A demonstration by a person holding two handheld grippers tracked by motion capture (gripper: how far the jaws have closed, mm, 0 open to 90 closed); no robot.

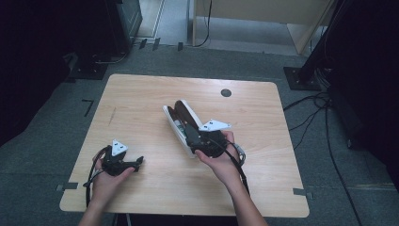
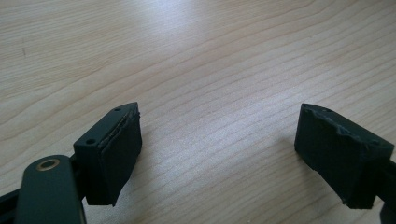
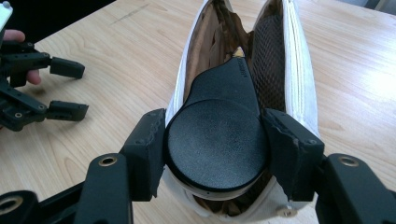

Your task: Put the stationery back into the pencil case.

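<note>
An open white pouch (image 1: pixel 172 120) with a brown lining and a dark mesh pocket lies at the middle of the wooden table (image 1: pixel 141 99). In the right gripper view my right gripper (image 3: pixel 215 149) is shut on a black round-ended object (image 3: pixel 217 135), one pad on each side, held in the mouth of the pouch (image 3: pixel 299 79). From above, the right gripper (image 1: pixel 193 135) sits at the pouch's near end. My left gripper (image 1: pixel 139 162) rests low at the table's front left, open, with bare wood (image 2: pixel 187 56) between its jaws (image 2: pixel 219 149). It also appears at the left edge as the left gripper (image 3: pixel 70 88).
A small dark round grommet (image 1: pixel 226 92) is set in the tabletop at the back right. Cables (image 1: pixel 310 110) trail over the grey floor to the right, and dark stands (image 1: pixel 301 75) flank the table's far corners.
</note>
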